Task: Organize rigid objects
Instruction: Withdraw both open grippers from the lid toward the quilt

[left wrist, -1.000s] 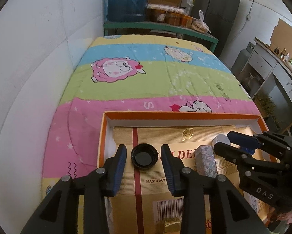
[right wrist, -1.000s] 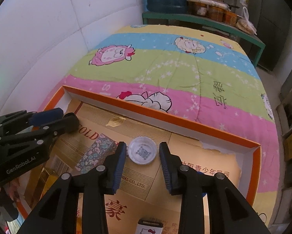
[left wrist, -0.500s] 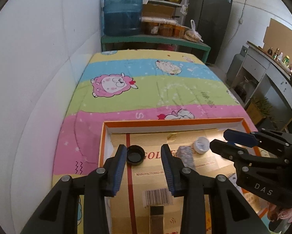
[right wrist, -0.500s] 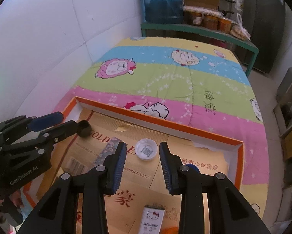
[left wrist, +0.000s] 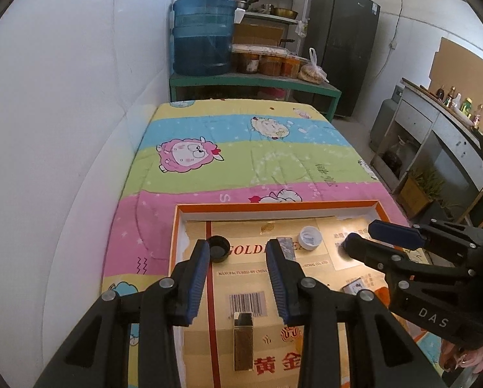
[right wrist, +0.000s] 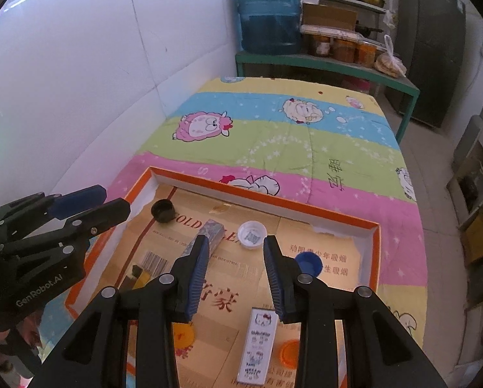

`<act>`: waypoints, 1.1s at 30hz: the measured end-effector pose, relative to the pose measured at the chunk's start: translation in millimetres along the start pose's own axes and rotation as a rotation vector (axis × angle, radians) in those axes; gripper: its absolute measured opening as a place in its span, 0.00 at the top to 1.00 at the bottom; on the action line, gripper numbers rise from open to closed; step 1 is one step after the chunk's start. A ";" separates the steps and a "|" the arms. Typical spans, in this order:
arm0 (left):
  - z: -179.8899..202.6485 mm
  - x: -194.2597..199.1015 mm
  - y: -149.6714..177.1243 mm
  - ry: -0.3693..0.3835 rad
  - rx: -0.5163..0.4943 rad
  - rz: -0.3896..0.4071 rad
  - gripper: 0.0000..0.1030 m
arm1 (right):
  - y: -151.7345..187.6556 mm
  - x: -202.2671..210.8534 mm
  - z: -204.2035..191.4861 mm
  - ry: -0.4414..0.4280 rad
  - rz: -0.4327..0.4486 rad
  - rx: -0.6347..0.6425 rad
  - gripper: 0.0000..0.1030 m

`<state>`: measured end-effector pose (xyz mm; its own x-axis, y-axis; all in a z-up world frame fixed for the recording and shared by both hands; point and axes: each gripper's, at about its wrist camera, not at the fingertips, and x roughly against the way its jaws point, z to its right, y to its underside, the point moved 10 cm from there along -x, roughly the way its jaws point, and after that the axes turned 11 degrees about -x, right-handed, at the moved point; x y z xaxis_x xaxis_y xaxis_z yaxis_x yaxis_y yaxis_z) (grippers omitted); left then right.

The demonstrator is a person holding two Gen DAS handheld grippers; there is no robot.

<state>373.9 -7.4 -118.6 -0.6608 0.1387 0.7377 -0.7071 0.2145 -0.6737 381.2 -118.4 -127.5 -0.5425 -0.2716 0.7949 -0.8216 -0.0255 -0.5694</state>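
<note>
I see both tools, left tool (left wrist: 236,278) and right tool (right wrist: 235,274), spread and empty above the tray (right wrist: 264,202). Inside it: four caps, perhaps five, and three small boxes.

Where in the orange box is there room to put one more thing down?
The tray has bare cardboard at its far right corner, beyond the white cap and blue cap. It is crowded near the Hello Kitty box, orange cap and patterned box.
</note>
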 end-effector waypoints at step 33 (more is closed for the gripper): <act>36.6 106.9 53.4 0.030 -0.009 0.114 0.65 | 73.8 105.5 -11.0 0.069 0.136 -0.069 0.65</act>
<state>256.3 -16.5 -77.4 -0.7293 0.1912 0.6570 -0.6252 0.2039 -0.7534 261.4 -138.4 -83.4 -0.6586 -0.2012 0.7251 -0.7483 0.0734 -0.6593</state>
